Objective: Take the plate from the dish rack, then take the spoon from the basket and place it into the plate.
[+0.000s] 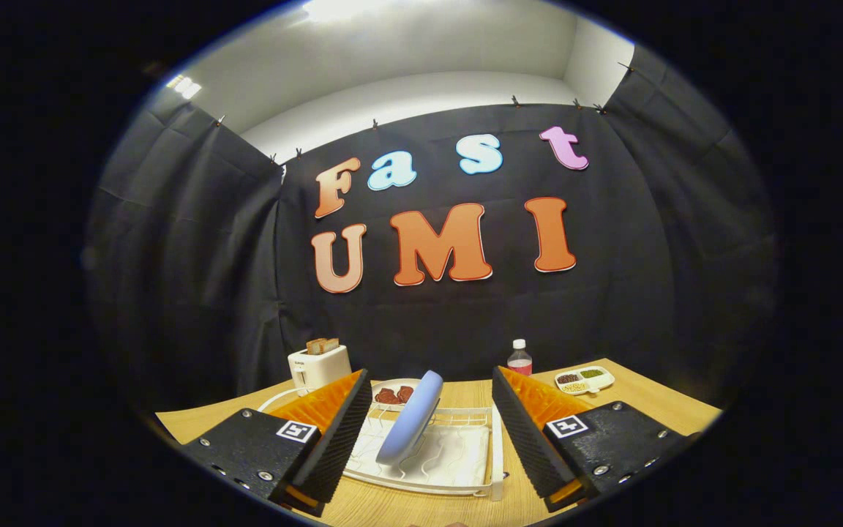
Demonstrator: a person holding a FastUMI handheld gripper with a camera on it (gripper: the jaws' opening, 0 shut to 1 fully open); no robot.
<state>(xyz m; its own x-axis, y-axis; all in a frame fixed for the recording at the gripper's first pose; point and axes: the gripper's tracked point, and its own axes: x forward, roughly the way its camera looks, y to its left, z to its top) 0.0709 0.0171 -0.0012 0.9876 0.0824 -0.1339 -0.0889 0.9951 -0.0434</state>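
We see the booth's wall (465, 322) of black cloth hung from clips, filling most of the scene, with a pale ceiling and a white room wall above it and a bright lamp glow at the top. Below it lies the light wooden table (656, 402), its grain visible on the bare stretch at the right. Our hand-held gripper (432, 432) stands wide open, its two fingers spread well apart and touching nothing. Between them sits the white wire dish rack (465, 468), resting on the table, and in it the blue plate (410, 428) stands on edge, tilted, nearer the left finger. Beyond the left finger we find a white toaster (319, 368) with slices of bread sticking up from its slots, near the cloth. Just beyond the rack is a white dish (392, 386) holding dark reddish pieces; what they are we cannot tell. Beyond the right finger lies a small white divided tray (585, 378) with dark and green contents, and to its left a small bottle (519, 360) with a white cap and reddish liquid stands upright.
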